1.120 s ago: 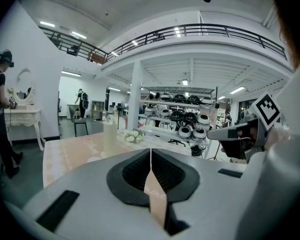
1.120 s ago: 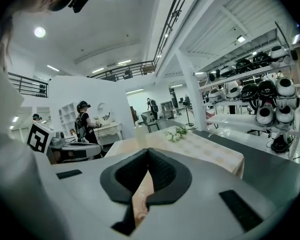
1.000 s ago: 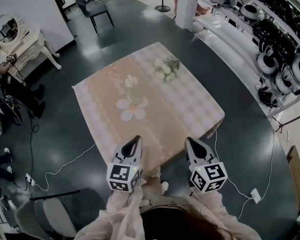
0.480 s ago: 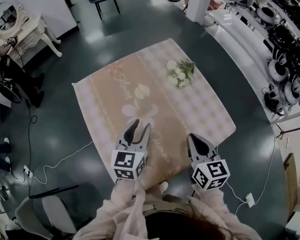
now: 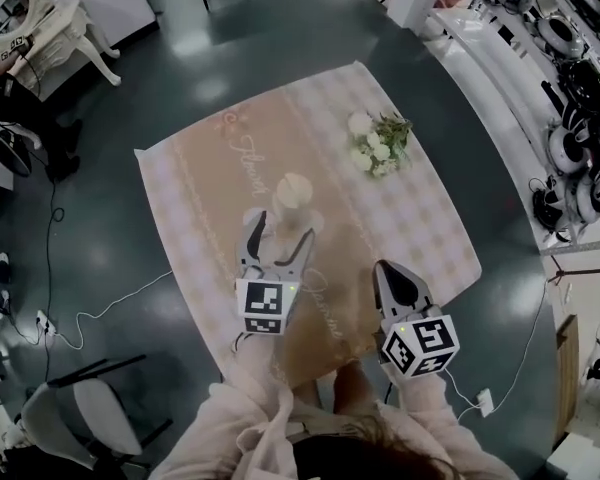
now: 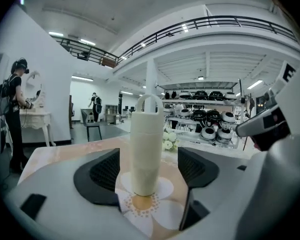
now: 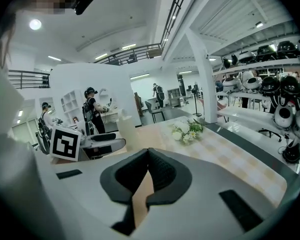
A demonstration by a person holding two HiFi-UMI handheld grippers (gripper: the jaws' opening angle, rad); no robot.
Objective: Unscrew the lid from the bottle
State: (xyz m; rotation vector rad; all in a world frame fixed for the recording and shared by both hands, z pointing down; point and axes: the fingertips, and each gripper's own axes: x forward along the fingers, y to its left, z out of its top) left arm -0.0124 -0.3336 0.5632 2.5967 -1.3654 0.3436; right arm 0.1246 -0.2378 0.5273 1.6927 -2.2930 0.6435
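A cream bottle [image 5: 294, 194] with a loop-handled lid [image 6: 149, 104] stands upright on a flower print of the peach tablecloth [image 5: 410, 208]. My left gripper [image 5: 279, 232] has just been opening its jaws and now stands open right before the bottle. In the left gripper view the bottle [image 6: 144, 151] is framed in the gap and the pads [image 6: 107, 171] do not touch it. My right gripper [image 5: 390, 273] is shut and empty to the right, over the table's near part. The right gripper view shows its jaws [image 7: 148, 171] closed together, with the bottle [image 7: 125, 129] and the left gripper [image 7: 102, 144] to the left.
A bunch of white flowers [image 5: 380, 143] lies at the table's far right. Shelves of round black-and-white devices [image 5: 570, 118] line the right. A white dressing table [image 5: 40, 38] stands far left, a chair [image 5: 90, 418] at near left, and cables [image 5: 90, 313] run over the dark floor.
Both grippers have moved forward over the table toward the bottle. The left gripper's jaws, shut a second ago, have spread wide; the right gripper stays shut.
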